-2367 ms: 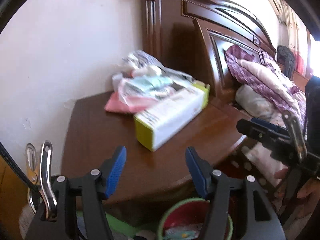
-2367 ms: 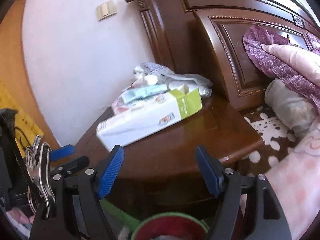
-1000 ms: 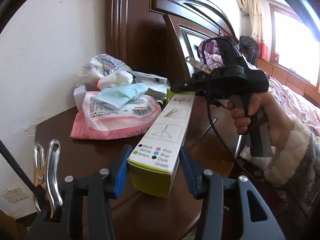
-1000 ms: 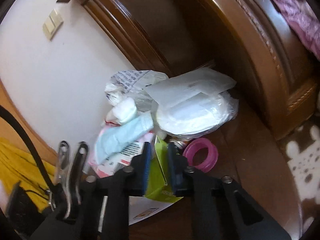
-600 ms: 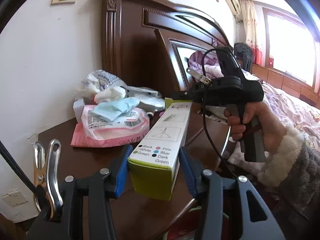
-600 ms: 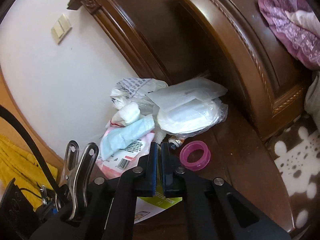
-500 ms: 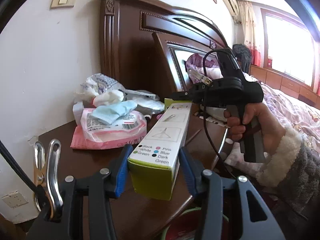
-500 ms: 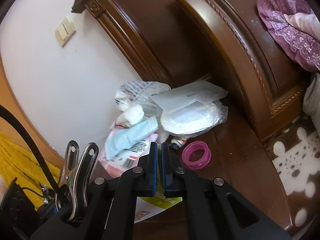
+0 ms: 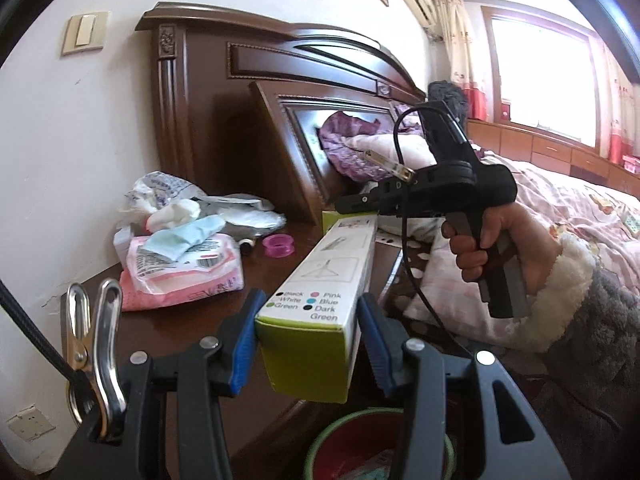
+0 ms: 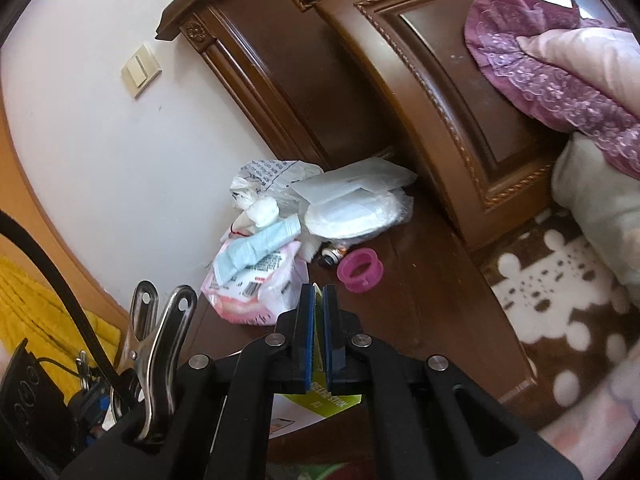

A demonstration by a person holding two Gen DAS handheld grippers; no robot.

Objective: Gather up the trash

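Observation:
A long white and green cardboard box (image 9: 328, 276) is held off the wooden nightstand (image 9: 256, 276) by both grippers. My left gripper (image 9: 308, 344) is shut on the box's near end, blue pads against its two sides. My right gripper (image 10: 317, 320) is shut on the green flap (image 10: 318, 292) at the box's far end; in the left wrist view a hand (image 9: 492, 236) holds that gripper (image 9: 352, 202) from the right. A pile of trash stays on the nightstand: a pink wipes packet (image 10: 256, 284), a light blue tube (image 10: 256, 248), white plastic bags (image 10: 352, 200) and a pink ring (image 10: 360, 270).
A green-rimmed red bin (image 9: 360, 444) with wrappers in it stands on the floor below the nightstand's front edge. The dark carved headboard (image 10: 400, 92) rises behind the nightstand, with the bed and pink bedding (image 9: 560, 216) to the right. A white wall (image 9: 60, 140) is at the left.
The box, held at both ends, has lifted off the nightstand and drawn back from the trash pile towards the bin. The right gripper's jaws closed tight on the green flap.

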